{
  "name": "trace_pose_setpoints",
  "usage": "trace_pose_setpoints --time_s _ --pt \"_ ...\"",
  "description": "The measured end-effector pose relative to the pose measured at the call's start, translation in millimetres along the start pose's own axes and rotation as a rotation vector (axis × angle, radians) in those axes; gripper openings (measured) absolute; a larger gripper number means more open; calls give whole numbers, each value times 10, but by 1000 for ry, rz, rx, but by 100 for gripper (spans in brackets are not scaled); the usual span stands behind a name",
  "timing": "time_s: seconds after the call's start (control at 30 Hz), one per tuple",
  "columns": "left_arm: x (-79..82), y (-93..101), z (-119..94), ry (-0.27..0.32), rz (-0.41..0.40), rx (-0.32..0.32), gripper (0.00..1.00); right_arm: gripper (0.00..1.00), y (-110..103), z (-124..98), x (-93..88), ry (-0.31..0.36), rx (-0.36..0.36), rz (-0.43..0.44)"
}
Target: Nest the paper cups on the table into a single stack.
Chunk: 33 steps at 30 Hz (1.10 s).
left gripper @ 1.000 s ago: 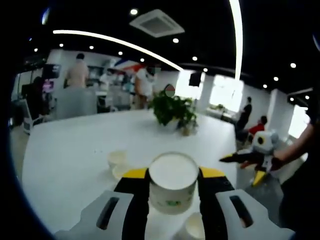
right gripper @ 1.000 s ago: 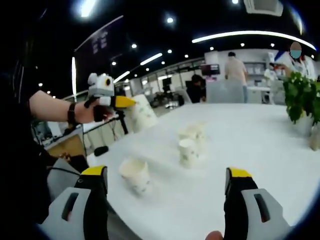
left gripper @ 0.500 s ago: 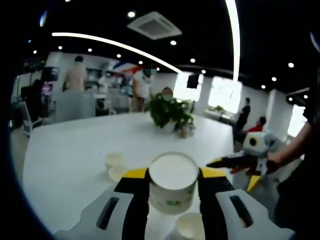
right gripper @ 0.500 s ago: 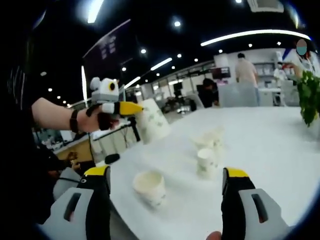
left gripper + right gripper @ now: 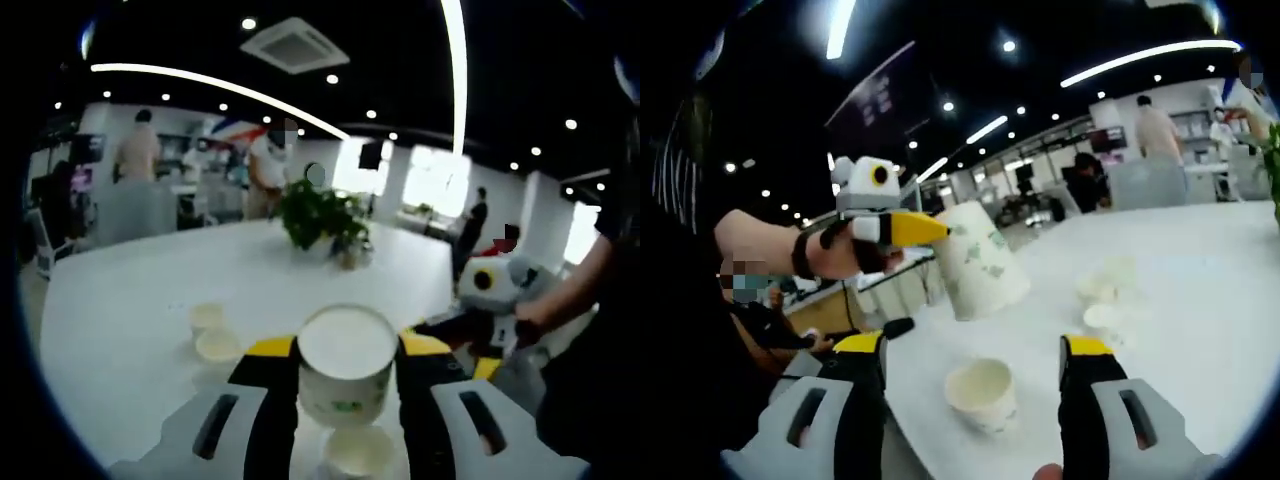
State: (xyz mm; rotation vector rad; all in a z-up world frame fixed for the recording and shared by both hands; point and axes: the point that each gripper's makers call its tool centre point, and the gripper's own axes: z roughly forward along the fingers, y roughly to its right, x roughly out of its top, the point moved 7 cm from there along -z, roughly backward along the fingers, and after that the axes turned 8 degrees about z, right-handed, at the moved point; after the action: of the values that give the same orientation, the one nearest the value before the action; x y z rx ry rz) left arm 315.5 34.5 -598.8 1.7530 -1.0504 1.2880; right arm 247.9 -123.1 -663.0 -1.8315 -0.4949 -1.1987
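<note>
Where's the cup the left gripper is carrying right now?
The held cup hangs tilted in the left gripper, above the nearest open cup on the white table.

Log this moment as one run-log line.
left gripper: shut on paper cup | right gripper: open | loose cup below held cup | table

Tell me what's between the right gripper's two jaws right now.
In the right gripper view, a paper cup stands upright on the white table between the open jaws of the right gripper, untouched by either.
</note>
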Motion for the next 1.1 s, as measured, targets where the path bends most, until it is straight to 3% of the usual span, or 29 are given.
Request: trace_pose_setpoints --time_s 0.5,1.1 --pt "28 64 37 2 3 -19 36 59 -83 152 10 14 60 60" --pt "-7 68 21 -3 -1 -32 36 48 -112 149 31 45 99 81"
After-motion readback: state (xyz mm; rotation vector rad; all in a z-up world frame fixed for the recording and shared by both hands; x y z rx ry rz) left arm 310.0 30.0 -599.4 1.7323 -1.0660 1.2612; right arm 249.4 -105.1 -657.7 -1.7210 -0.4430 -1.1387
